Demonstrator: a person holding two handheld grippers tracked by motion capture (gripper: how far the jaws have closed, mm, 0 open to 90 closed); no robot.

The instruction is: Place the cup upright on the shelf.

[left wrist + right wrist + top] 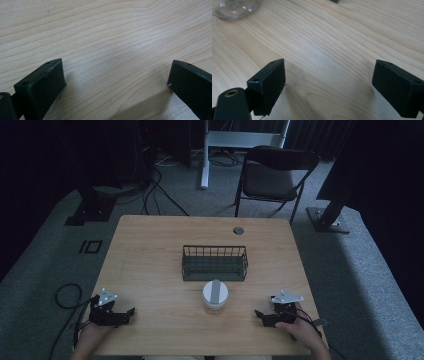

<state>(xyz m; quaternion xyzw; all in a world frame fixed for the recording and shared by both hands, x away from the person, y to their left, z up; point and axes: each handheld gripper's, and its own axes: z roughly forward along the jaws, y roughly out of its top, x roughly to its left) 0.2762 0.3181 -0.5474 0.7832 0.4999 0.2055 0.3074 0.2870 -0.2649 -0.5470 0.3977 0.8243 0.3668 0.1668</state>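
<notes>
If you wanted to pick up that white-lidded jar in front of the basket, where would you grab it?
Probably around the round body of the jar, below the lid. It stands upright with free table on its left and right, while the wire basket sits close behind it. The right hand-held gripper, jaws open, could come in level from the right side.

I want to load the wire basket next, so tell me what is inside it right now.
The wire basket shows nothing inside; its dark floor shows through the open top. The near wall's mesh hides the strip just behind it. A lidded white jar stands in front, outside.
</notes>
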